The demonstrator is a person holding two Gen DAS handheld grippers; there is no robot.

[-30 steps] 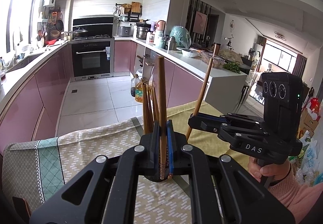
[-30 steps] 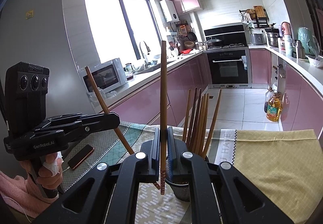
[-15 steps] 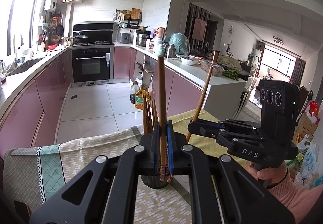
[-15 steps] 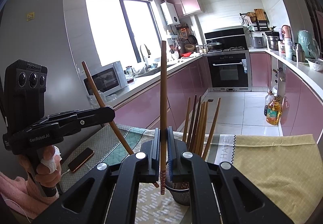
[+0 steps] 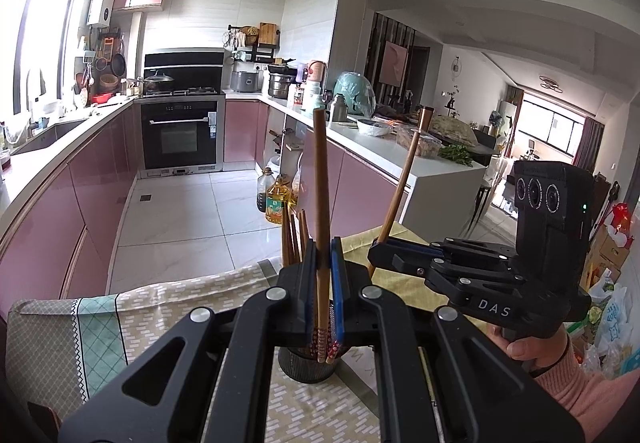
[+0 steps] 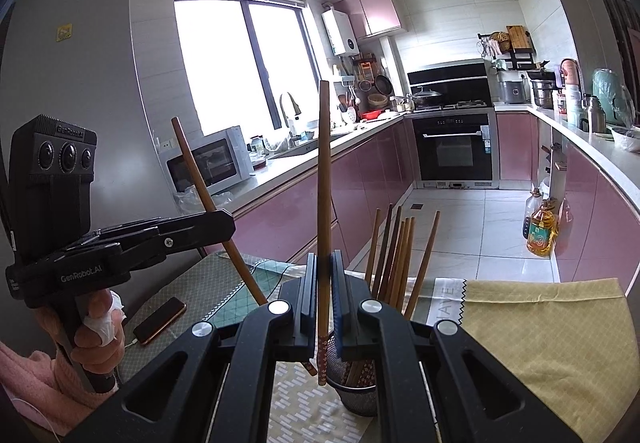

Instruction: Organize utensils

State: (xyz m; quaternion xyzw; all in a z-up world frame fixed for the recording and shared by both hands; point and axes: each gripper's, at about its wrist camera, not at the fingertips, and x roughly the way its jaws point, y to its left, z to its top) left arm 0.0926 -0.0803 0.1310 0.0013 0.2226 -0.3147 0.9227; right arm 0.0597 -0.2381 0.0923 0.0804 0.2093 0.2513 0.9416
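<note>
My left gripper (image 5: 321,283) is shut on a brown wooden chopstick (image 5: 321,199), held upright, its patterned tip just above the dark mesh holder (image 5: 306,365). My right gripper (image 6: 321,283) is shut on another upright chopstick (image 6: 323,179), its tip beside the holder's rim (image 6: 354,389). Several chopsticks (image 6: 396,255) stand in the holder. The right gripper shows in the left wrist view (image 5: 378,247), holding its chopstick (image 5: 404,187) tilted. The left gripper shows in the right wrist view (image 6: 224,219) with its chopstick (image 6: 208,203) slanting down toward the holder.
The holder stands on a table with a patterned green and beige cloth (image 5: 92,327) and a yellow cloth (image 6: 548,331). A phone (image 6: 160,319) lies on the table at the left. Pink kitchen counters (image 6: 360,171) and an oven (image 5: 180,135) lie beyond.
Both grippers have risen and tilted slightly, keeping their chopsticks. The holder now sits lower and nearer beneath the two chopstick tips.
</note>
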